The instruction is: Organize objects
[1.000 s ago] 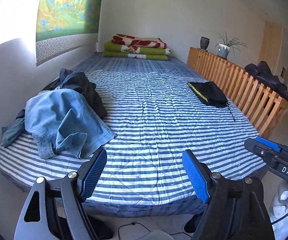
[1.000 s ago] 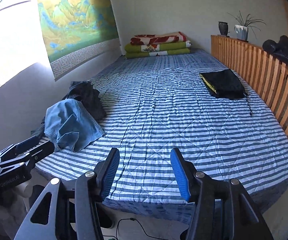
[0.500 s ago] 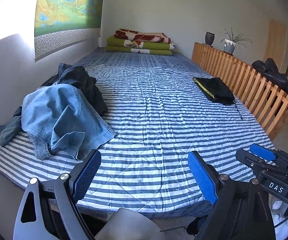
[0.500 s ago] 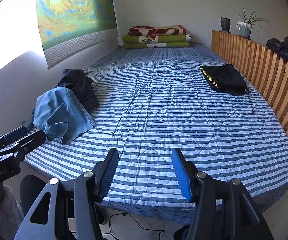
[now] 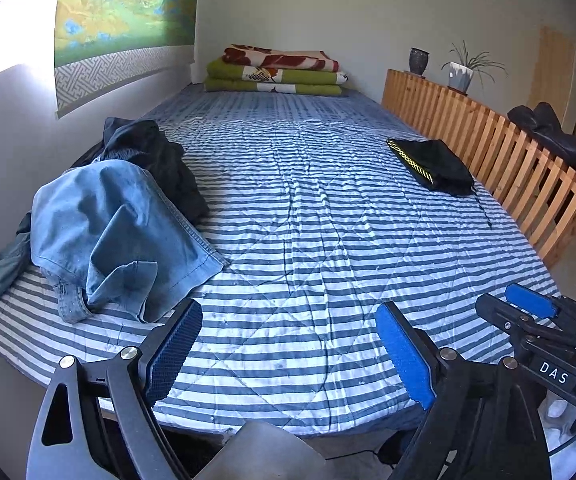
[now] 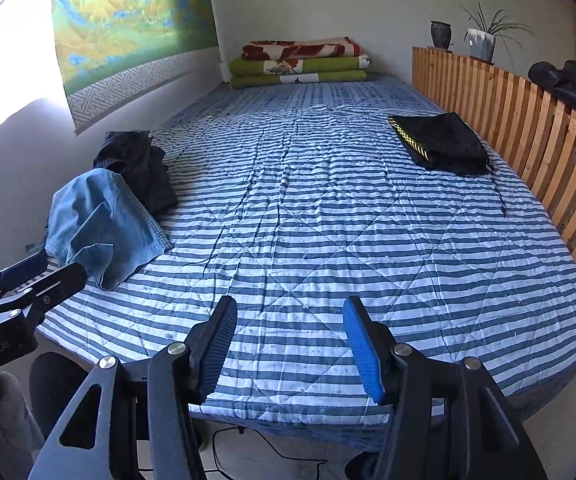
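The soft, floppy light blue denim jeans (image 5: pixel 116 232) lie crumpled on the striped bed (image 5: pixel 327 248), near its left edge. Both the left tongs (image 5: pixel 288 348) and right tongs (image 6: pixel 288 344) are spread wide with nothing in them. Pinching a thick fold looks best.

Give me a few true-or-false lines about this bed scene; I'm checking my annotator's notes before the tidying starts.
1. Both tools, left tool and right tool, are open and hold nothing. True.
2. The denim garment lies beside the wooden rail. False: it lies on the wall side, against dark clothes.
3. The folded black garment with a yellow-patterned edge lies near the wooden rail. True.
4. The folded blankets are stacked at the near end of the bed. False: they are at the far end.
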`<action>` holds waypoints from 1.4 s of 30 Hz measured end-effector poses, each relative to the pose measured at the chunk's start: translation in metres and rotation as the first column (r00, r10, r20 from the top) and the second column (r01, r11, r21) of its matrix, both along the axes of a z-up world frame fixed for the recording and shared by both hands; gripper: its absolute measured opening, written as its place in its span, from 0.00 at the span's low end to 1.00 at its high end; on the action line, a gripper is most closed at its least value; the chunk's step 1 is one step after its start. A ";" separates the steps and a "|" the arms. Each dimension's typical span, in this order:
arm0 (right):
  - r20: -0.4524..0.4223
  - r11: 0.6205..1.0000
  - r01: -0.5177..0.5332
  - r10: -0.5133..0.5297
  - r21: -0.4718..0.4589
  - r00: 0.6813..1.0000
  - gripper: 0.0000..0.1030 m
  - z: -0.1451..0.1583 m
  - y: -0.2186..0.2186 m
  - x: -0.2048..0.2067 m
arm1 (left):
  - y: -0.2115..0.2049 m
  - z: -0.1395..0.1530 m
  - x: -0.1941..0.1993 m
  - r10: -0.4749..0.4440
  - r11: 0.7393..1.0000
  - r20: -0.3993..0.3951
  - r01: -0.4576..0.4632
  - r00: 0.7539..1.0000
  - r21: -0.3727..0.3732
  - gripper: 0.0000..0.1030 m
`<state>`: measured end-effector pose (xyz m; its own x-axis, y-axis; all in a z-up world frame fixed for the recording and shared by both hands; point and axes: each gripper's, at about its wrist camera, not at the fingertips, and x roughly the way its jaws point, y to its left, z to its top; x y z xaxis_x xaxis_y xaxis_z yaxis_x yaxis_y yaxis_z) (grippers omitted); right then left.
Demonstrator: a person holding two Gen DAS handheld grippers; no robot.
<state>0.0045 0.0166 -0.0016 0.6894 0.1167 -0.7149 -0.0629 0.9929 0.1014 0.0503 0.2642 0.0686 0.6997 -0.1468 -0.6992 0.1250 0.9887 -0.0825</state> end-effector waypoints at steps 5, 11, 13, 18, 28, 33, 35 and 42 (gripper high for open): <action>-0.008 1.000 0.018 -0.018 -0.005 1.000 0.50 -0.003 -0.003 0.001 | -0.007 -0.005 0.001 -0.020 1.000 -0.007 0.020 1.000 -0.001 0.88; -0.008 0.999 0.052 -0.052 -0.006 0.999 0.50 -0.002 -0.012 0.002 | -0.013 -0.008 0.001 -0.037 0.999 -0.011 0.037 0.999 -0.012 0.88; -0.005 0.998 0.064 -0.064 -0.011 0.998 0.50 -0.001 -0.013 0.000 | -0.017 -0.009 0.001 -0.046 0.999 -0.014 0.046 0.999 -0.012 0.88; -0.011 0.995 0.099 -0.099 -0.011 0.995 0.50 -0.003 -0.020 -0.003 | -0.024 -0.009 -0.001 -0.071 0.997 -0.015 0.071 0.997 -0.012 0.88; 0.006 0.985 0.163 -0.163 -0.048 0.987 0.50 -0.001 -0.027 -0.005 | -0.034 -0.016 0.000 -0.105 0.994 -0.032 0.105 0.994 -0.020 0.88; 0.005 0.980 0.190 -0.190 -0.059 0.982 0.50 -0.003 -0.032 -0.006 | -0.043 -0.019 0.002 -0.136 0.991 -0.038 0.135 0.990 -0.024 0.88; 0.001 0.979 0.194 -0.194 -0.060 0.981 0.50 -0.005 -0.034 -0.007 | -0.047 -0.020 0.002 -0.146 0.989 -0.040 0.145 0.988 -0.025 0.88; -0.007 0.977 0.202 -0.203 -0.061 0.979 0.50 -0.008 -0.037 -0.009 | -0.053 -0.022 0.000 -0.163 0.987 -0.045 0.162 0.986 -0.022 0.88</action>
